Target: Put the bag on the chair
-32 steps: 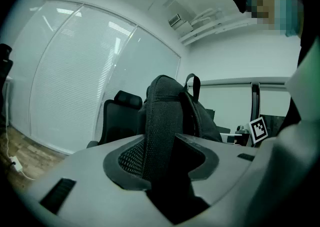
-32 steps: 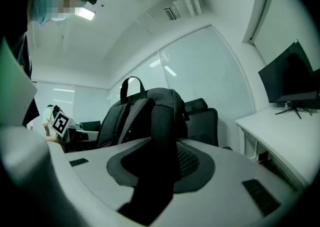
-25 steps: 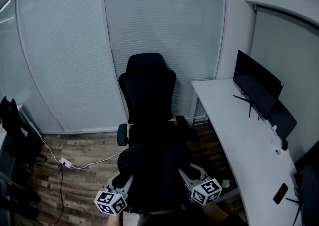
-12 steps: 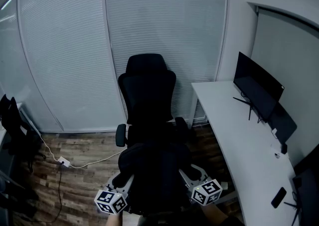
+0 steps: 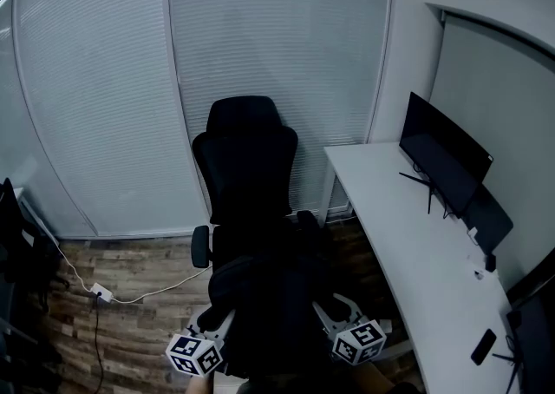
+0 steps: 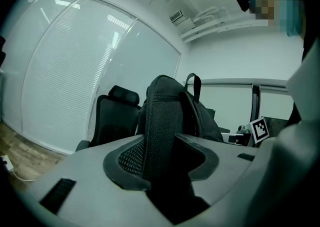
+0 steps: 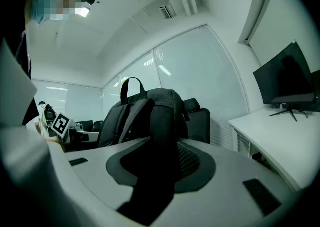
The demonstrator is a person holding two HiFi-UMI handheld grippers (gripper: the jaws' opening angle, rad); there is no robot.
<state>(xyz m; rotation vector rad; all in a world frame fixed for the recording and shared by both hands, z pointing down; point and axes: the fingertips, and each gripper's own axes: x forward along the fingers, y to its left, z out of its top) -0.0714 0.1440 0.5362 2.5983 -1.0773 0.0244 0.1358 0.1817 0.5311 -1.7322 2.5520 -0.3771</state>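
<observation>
A black backpack [image 5: 270, 301] hangs in front of a black office chair [image 5: 247, 167], between both grippers. My left gripper [image 5: 215, 330] is shut on the bag's mesh shoulder strap [image 6: 159, 131], which runs up between its jaws. My right gripper [image 5: 329, 316] is shut on the other strap [image 7: 162, 136]. In the left gripper view the backpack [image 6: 175, 108] stands upright with its top handle up, and the chair [image 6: 111, 116] is behind it to the left. In the right gripper view the chair [image 7: 202, 121] shows just behind the backpack [image 7: 150, 108]. The chair's seat is mostly hidden by the bag.
A white curved desk [image 5: 416, 245] runs along the right with a dark monitor [image 5: 442, 154] and a phone [image 5: 482, 346] on it. Window blinds [image 5: 260, 36] close off the back. A white cable and plug [image 5: 100, 292] lie on the wood floor at the left.
The head view has shifted a little, so the chair sits slightly further left in frame. The bag and both grippers keep nearly the same place and the same grip.
</observation>
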